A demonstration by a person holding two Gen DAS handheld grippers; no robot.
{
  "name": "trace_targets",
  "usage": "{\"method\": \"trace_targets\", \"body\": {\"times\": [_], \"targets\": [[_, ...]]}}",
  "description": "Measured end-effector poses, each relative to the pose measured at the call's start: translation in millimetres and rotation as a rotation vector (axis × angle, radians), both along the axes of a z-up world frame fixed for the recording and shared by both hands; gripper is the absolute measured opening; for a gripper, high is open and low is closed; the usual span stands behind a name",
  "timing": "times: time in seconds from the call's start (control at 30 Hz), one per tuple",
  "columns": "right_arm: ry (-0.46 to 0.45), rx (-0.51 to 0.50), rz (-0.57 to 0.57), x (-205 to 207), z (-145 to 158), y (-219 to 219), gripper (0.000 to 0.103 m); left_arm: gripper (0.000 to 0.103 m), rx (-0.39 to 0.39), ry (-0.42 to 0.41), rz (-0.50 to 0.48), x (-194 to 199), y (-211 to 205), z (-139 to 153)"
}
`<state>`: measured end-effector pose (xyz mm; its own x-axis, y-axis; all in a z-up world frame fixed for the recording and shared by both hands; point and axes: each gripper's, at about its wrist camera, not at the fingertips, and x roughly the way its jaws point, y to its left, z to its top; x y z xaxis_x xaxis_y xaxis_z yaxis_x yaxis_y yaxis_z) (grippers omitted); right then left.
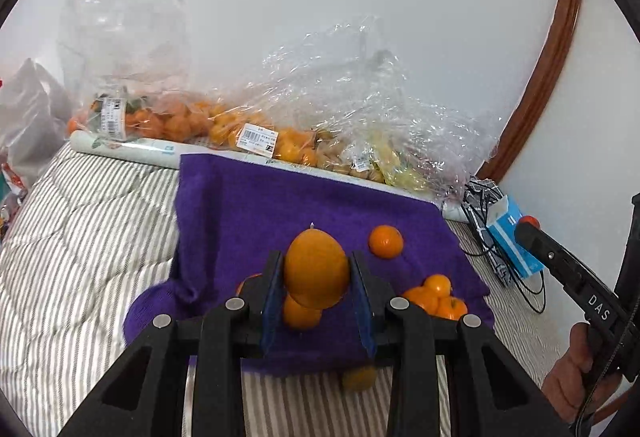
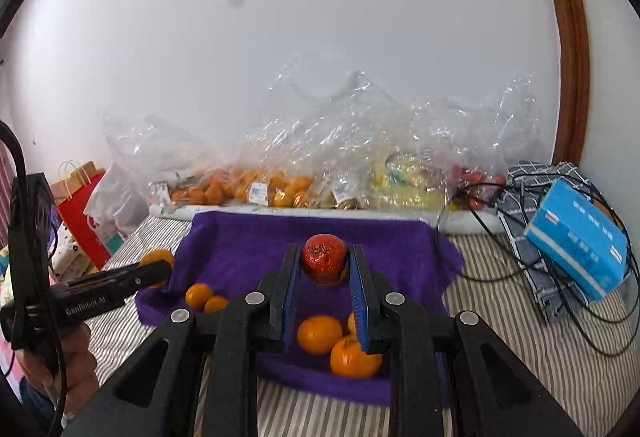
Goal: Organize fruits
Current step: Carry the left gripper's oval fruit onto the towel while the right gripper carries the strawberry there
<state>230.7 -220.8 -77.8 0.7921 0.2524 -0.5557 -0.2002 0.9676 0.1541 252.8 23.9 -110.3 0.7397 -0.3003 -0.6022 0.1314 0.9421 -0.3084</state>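
My left gripper (image 1: 316,269) is shut on a large orange (image 1: 316,269) and holds it above the purple cloth (image 1: 248,205). My right gripper (image 2: 325,265) is shut on a red fruit (image 2: 324,263) above the same cloth (image 2: 240,245). Loose oranges lie on the cloth: one alone (image 1: 385,241), a cluster (image 1: 438,297) at its right edge, and one (image 1: 300,313) under the held orange. In the right wrist view, oranges (image 2: 320,333) lie below the red fruit and two (image 2: 206,299) sit at the cloth's left.
Clear plastic bags of oranges (image 1: 180,121) and yellow fruit (image 2: 404,185) lie along the wall behind the cloth. A blue box (image 2: 576,241) sits on a checked cloth with black cables (image 2: 600,317) at the right. A red paper bag (image 2: 84,213) stands at the left. The striped bedding (image 1: 80,237) surrounds the cloth.
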Motion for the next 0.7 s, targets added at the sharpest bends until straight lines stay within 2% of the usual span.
{"method": "trace_targets", "body": {"times": [0.17,0.3,0.4,0.7], "targets": [[0.003,-0.024,0.006,22,-4,3,0.024,0.031,-0.024,-0.002,-0.009,17,-7,-5],[0.041,-0.001,0.009,31,-28,-3,0.024,0.031,-0.039,0.018,-0.021,16,-4,-23],[0.081,-0.033,0.008,37,-43,-3,0.024,0.031,-0.043,0.054,-0.017,20,-3,-33],[0.119,-0.073,-0.045,46,-67,-14,0.024,0.031,-0.068,0.056,-0.052,15,-7,-40]]}}
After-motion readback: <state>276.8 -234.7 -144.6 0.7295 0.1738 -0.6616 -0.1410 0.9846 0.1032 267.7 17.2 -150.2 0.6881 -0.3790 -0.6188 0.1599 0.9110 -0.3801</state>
